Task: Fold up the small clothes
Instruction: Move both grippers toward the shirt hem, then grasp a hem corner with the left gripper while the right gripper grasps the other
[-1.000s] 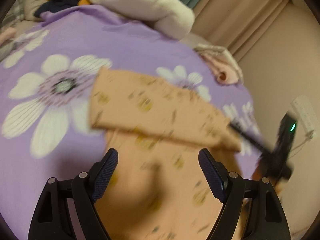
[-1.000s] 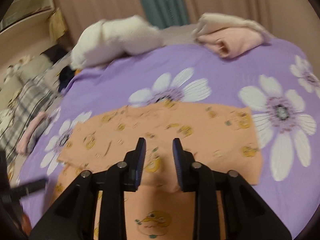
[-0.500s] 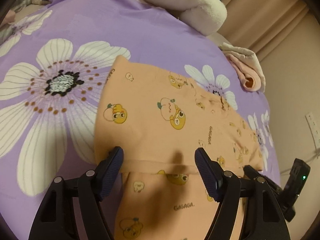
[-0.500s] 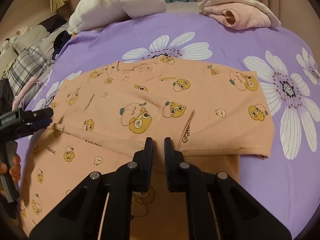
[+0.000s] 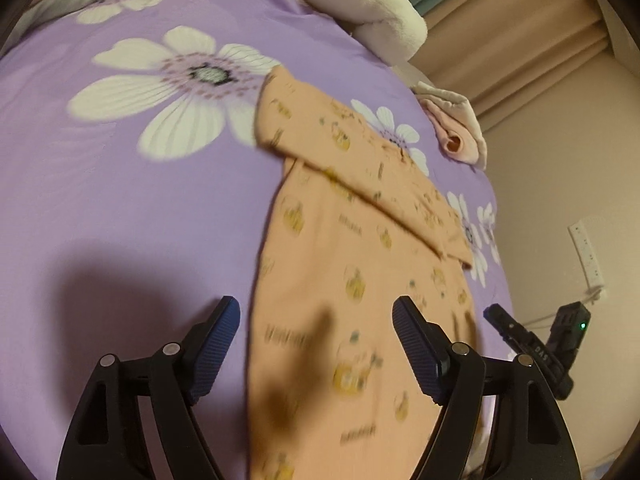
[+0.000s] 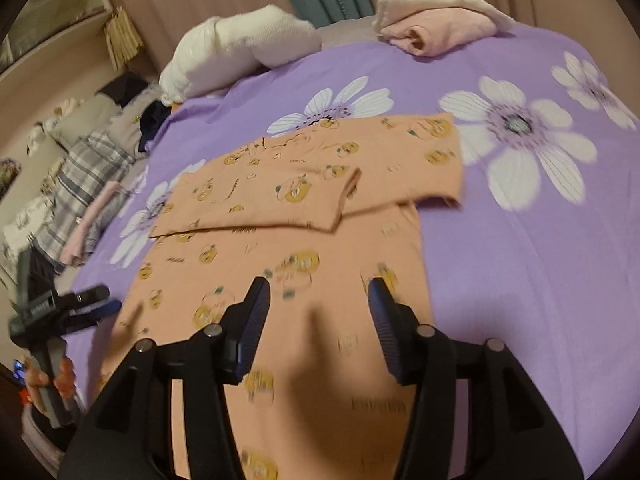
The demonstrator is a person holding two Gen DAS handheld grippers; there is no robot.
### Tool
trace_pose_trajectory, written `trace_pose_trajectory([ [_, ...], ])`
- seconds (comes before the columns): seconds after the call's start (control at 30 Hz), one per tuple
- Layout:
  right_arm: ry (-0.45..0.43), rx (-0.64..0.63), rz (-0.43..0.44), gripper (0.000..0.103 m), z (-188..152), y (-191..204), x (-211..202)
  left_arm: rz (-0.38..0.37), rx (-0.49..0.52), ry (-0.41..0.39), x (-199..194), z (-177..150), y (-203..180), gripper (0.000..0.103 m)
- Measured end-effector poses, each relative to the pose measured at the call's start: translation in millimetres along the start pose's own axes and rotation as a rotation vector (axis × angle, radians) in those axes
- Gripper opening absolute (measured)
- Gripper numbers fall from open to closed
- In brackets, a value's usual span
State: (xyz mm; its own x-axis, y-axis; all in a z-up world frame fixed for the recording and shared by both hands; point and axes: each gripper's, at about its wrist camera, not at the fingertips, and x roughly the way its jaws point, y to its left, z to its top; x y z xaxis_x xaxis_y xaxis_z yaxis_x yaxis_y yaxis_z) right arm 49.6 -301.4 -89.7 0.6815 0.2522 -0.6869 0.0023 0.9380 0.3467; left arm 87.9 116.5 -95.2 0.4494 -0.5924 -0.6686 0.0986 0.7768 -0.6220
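Left wrist view looks down over a purple bedspread printed with large white flowers (image 5: 120,200). On it lies a peach-orange cotton baby garment with small yellow cartoon prints (image 5: 340,280), spread flat, its far part folded across as a band that runs from the upper left down to the right. The left gripper (image 5: 316,332) hovers over the near end of the garment with its jaws spread wide and opening; the cloth lies below the gap, and neither ribbed blue pad presses on it. At the right edge of this view the tip of the right gripper (image 5: 520,336) shows beside the garment.

In the right wrist view the same garment (image 6: 304,216) lies in the middle of the bedspread (image 6: 540,260), the folded band crossing its far end. The right gripper (image 6: 318,308) hangs above the near part of the cloth, its jaws parted and opening, holding nothing. At the left edge a hand (image 6: 52,380) grips the grey handle of the left gripper (image 6: 92,300), whose tips reach the garment's left border.

A rolled white fluffy blanket (image 6: 240,52) lies at the far edge of the bed, and a folded pink and cream cloth (image 6: 436,28) sits to its right. A grey plaid fabric (image 6: 80,176) lies off the left side.
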Motion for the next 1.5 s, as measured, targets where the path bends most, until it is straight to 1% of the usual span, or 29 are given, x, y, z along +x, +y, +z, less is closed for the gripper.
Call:
trace_pose_trajectory([
  [0.1,-0.002,0.041,-0.004,0.054,-15,-9,-17,0.023,0.021,0.001,-9,-15,-3,0.078],
  [0.3,0.010,0.107,-0.012,0.055,-44,-29,-42,0.020,0.044,0.025,-15,-43,-9,0.078],
  [0.4,0.027,0.141,-0.007,0.056,-55,-38,-50,-0.007,0.043,0.041,-17,-53,-10,0.078],
  [0.57,0.095,0.183,0.034,0.057,-80,-53,-57,-0.076,0.026,0.079,-22,-62,-5,0.078],
  [0.67,0.140,0.201,0.079,0.057,-93,-58,-58,-0.113,0.006,0.092,-25,-67,-2,0.078],
  [0.73,0.156,0.209,0.137,0.058,-101,-60,-60,-0.133,-0.001,0.101,-26,-71,0,0.078],
  [0.77,0.163,0.212,0.163,0.059,-103,-61,-61,-0.142,-0.001,0.103,-26,-72,0,0.078],
  [0.87,0.178,0.216,0.241,0.059,-109,-58,-59,-0.163,-0.012,0.109,-24,-74,-1,0.078],
  [0.97,0.166,0.205,0.252,0.059,-110,-52,-53,-0.186,-0.025,0.111,-19,-74,-4,0.078],
  [1.13,0.149,0.224,0.311,0.059,-103,-46,-37,-0.220,-0.034,0.115,-12,-73,-8,0.078],
  [1.23,0.143,0.230,0.349,0.058,-99,-42,-27,-0.259,-0.064,0.115,-6,-69,-7,0.078],
  [1.37,0.145,0.250,0.377,0.053,-97,-45,-22,-0.290,-0.084,0.112,-4,-70,-8,0.078],
  [1.5,0.176,0.240,0.398,0.048,-104,-45,-29,-0.312,-0.067,0.145,-8,-81,-13,0.078],
])
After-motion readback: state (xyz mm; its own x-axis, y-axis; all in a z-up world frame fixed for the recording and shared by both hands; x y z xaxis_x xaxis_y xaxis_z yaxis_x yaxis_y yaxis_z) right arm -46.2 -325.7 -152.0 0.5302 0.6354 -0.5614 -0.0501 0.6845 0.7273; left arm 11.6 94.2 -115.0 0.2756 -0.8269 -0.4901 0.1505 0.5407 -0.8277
